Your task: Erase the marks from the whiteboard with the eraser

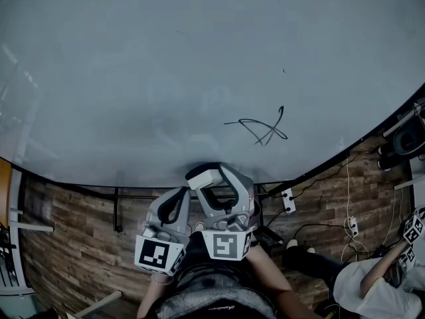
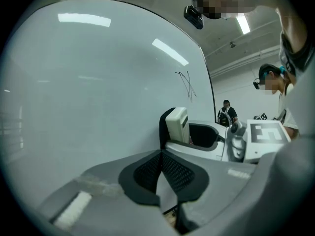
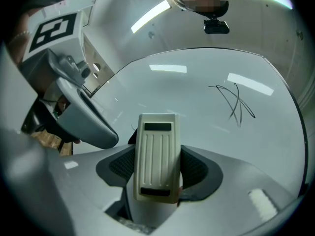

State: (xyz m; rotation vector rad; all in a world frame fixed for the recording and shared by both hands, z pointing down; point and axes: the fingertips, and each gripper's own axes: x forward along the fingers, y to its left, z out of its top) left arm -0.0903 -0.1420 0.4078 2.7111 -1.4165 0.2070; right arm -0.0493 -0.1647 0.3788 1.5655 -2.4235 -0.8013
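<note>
Holding the cream eraser (image 3: 156, 156) between its two jaws, the right gripper (image 1: 214, 181) is clenched on it at the lower centre of the head view, just at the bottom edge of the whiteboard (image 1: 166, 65). In the right gripper view the ribbed back of the eraser faces the camera and stands upright between the dark pads, at the lower middle of the frame. In the left gripper view the eraser appears at the centre with its black side turned to the board, very near to it; if it touches, I cannot tell. The left gripper (image 2: 160, 167) sits just beside the right one, on its left in the head view, and its jaws are pressed together with nothing between them. The marks (image 1: 263, 129), a few thin dark crossing lines, are on the board at the right of centre, up and to the right from the eraser and apart from it. A small dark dot (image 1: 284, 71) is higher on the board. Below the board is a wooden floor (image 1: 73, 244) with cables, and another person (image 1: 372, 284) is at the lower right corner.
</note>
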